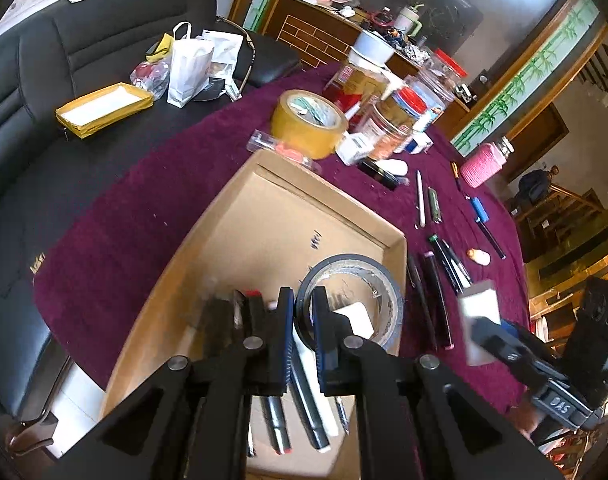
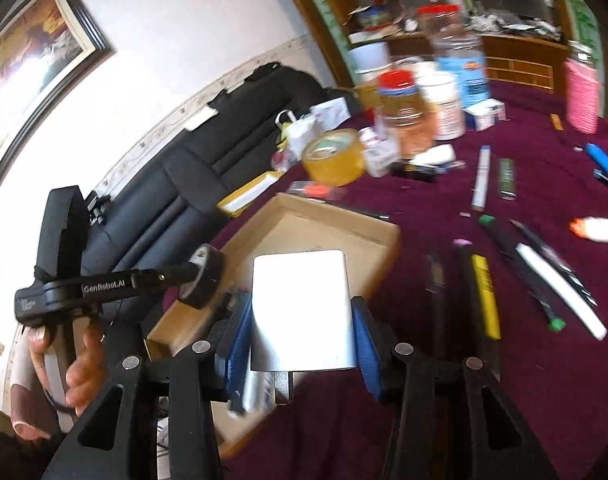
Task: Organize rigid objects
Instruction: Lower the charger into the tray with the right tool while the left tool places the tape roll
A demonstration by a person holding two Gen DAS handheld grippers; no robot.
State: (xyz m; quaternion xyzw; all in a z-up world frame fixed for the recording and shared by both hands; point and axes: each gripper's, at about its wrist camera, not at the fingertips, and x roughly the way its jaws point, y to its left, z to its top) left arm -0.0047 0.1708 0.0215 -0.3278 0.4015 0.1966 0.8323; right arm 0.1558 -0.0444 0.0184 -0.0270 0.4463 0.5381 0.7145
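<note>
My left gripper (image 1: 302,300) is shut on the rim of a dark grey tape roll (image 1: 352,292), held over an open cardboard tray (image 1: 264,208). The right wrist view shows the same roll (image 2: 202,280) hanging from the left gripper (image 2: 196,270) above the tray's (image 2: 324,226) near-left edge. My right gripper (image 2: 301,316) is shut on a white plug block (image 2: 300,280) whose prongs point down, just over the tray's near corner. Seen from the left wrist, that block (image 1: 478,312) is blurred at the right. Several markers (image 1: 280,420) lie in the tray.
Several pens (image 2: 484,296) and a small white bottle (image 2: 594,228) lie on the burgundy cloth (image 2: 504,400) right of the tray. Behind the tray stand a yellow tape roll (image 1: 308,120), red-lidded jars (image 1: 392,120) and a pink bottle (image 1: 480,166). A black sofa (image 1: 64,60) lies to the left.
</note>
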